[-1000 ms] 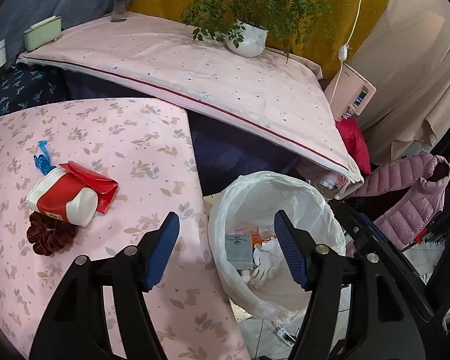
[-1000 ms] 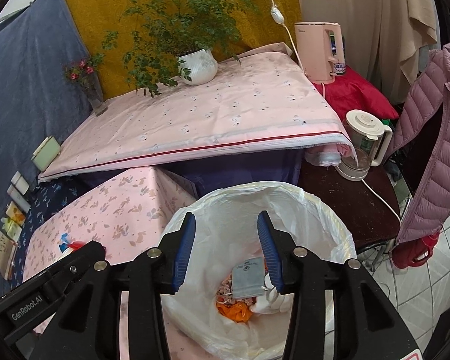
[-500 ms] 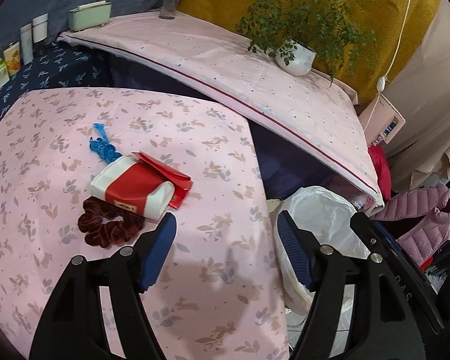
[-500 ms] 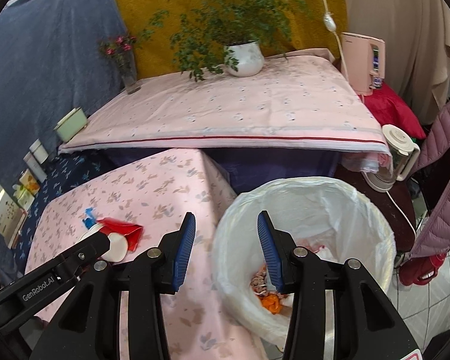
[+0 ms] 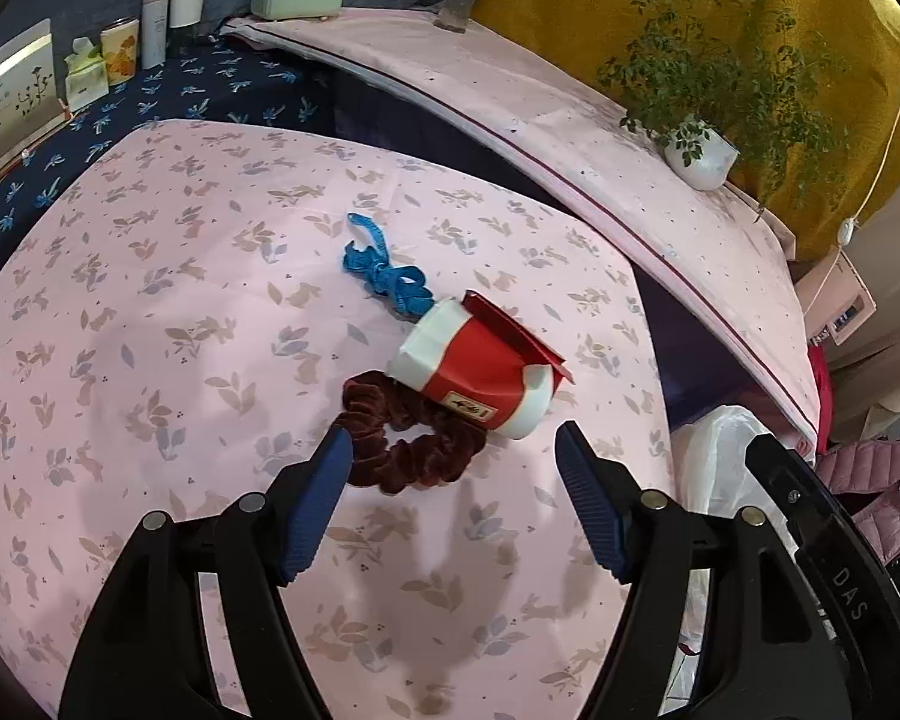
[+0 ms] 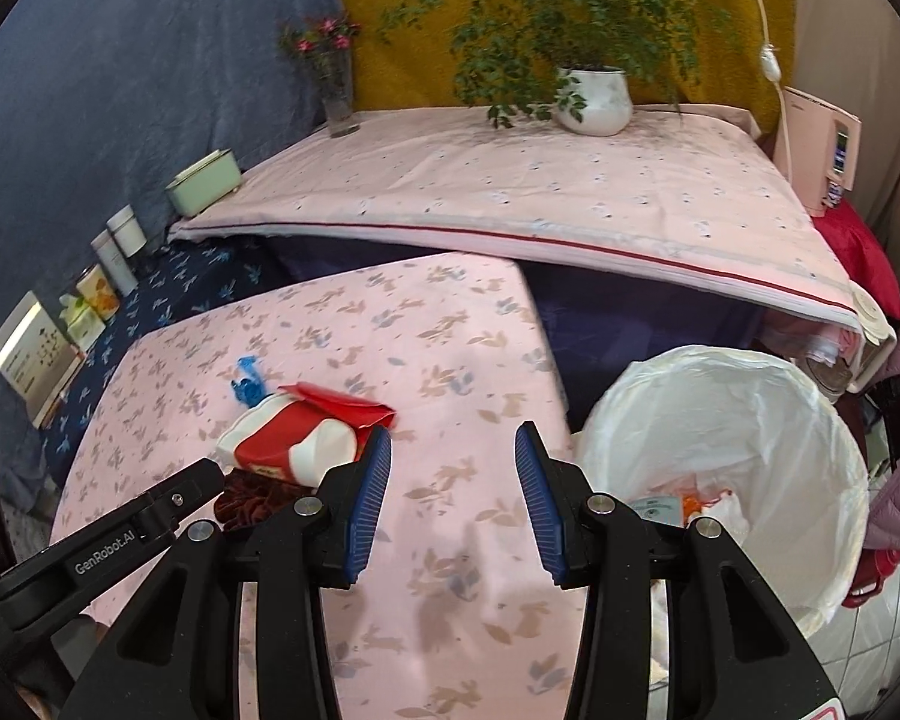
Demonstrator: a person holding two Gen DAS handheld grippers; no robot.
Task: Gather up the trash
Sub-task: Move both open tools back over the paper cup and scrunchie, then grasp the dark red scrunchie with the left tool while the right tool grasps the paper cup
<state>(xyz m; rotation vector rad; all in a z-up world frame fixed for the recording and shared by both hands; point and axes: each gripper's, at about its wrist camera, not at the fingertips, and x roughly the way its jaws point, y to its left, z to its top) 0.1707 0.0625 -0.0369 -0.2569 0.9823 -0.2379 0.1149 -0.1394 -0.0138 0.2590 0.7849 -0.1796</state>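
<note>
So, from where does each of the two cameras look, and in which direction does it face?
Left wrist: sits on the left gripper, looks down at the red cup and scrunchie; its open, empty jaws show.
Right wrist: sits on the right gripper, faces the pink tablecloth and lined bin; its open, empty jaws and the left gripper's body show.
Shared: cup, scrunchie, blue ribbon, bin.

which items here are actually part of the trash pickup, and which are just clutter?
Job:
- crushed red-and-white paper cup
- red packet under it
- blue ribbon scrap
- bag-lined bin

Probably a keeper, not trash:
- maroon scrunchie

Bystanders:
- potted plant
- flower vase
- green box
</note>
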